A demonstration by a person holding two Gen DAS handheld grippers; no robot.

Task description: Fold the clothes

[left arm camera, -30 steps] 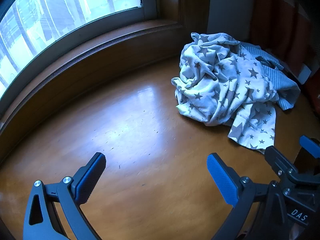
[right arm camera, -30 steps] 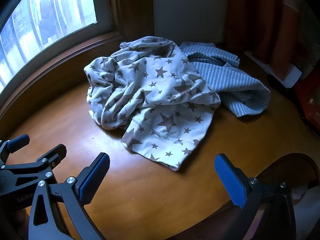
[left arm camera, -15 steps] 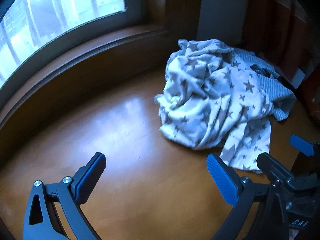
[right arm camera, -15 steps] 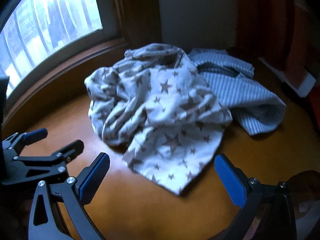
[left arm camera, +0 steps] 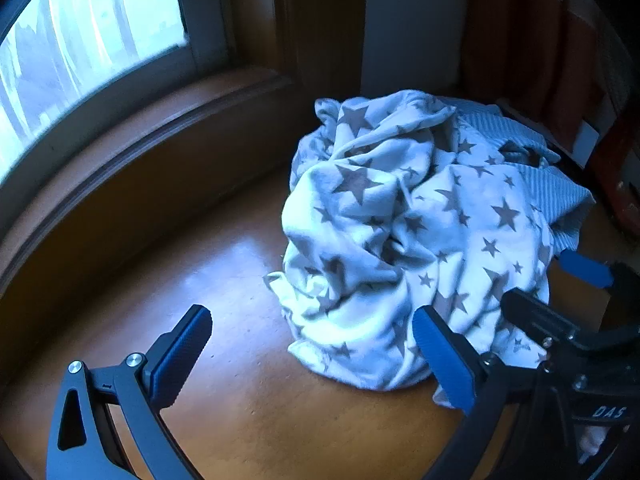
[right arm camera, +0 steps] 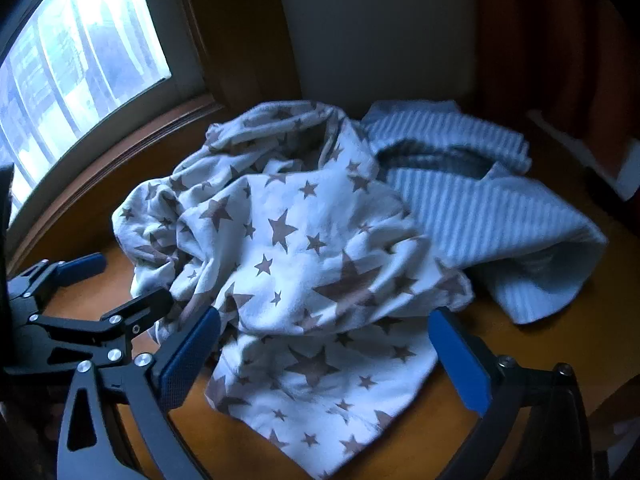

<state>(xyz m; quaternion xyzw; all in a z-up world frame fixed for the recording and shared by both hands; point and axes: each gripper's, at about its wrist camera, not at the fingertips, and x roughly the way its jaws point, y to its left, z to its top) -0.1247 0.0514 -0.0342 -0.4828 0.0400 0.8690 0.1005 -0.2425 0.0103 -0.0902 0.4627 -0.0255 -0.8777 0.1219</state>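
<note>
A crumpled white garment with grey stars [left arm camera: 400, 220] lies in a heap on the wooden surface [left arm camera: 200, 264]. A light blue striped garment [right arm camera: 480, 216] lies behind it to the right, partly under it. My left gripper [left arm camera: 312, 360] hovers at the heap's near left edge. Its jaws are closing, the cloth's edge reaches in beside the right pad [left arm camera: 444, 364], and neither pad presses on it. My right gripper [right arm camera: 324, 360] stands open over the star garment's [right arm camera: 304, 264] near hem, which lies between the fingers, ungripped.
A window [left arm camera: 80, 60] with a raised wooden sill [left arm camera: 160, 128] curves along the left and back. An orange-red curtain [left arm camera: 520, 40] hangs at the back right, with a white flat item [right arm camera: 624, 168] below it. Bare wood lies left of the heap.
Both grippers have moved in toward the clothes heap, which now looms larger. The star garment's hem has come between the right fingers. The left fingers stand slightly closer together.
</note>
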